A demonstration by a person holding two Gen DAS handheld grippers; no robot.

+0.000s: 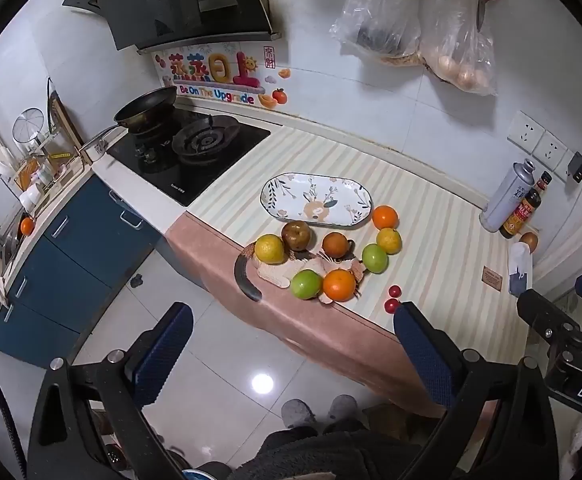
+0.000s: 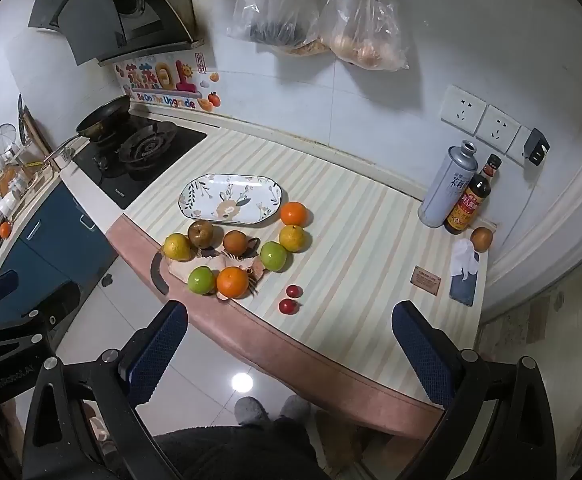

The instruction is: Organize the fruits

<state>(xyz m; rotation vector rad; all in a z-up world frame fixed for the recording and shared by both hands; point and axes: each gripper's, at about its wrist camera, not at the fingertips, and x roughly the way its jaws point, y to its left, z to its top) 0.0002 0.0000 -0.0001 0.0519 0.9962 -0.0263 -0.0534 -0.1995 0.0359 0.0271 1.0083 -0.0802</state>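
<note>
The fruits lie loose on the striped countertop (image 2: 351, 216), clustered just in front of the oval patterned plate (image 2: 215, 188), which holds none of them. A bright orange (image 2: 293, 213) sits just beside the plate's right end, with a yellowish citrus (image 2: 292, 238) and a green fruit (image 2: 273, 256) below it; a brown pear-like fruit (image 2: 201, 233) and a dark orange one (image 2: 235, 241) sit nearest the plate's front edge, and a yellow citrus (image 2: 177, 247) lies at the left. Closer to the counter's pink edge, a second green fruit (image 2: 201, 280) touches a large orange (image 2: 232, 281) (both partly on a tiger-shaped mat (image 2: 251, 270)). Two small red fruits (image 2: 290, 299) lie apart to the right. Farther right stand a grey can (image 2: 447, 190) and a dark sauce bottle (image 2: 469, 204). The left gripper (image 1: 293, 344) and right gripper (image 2: 289, 342) both hover short of the counter with jaws spread wide, nothing between them.
</note>
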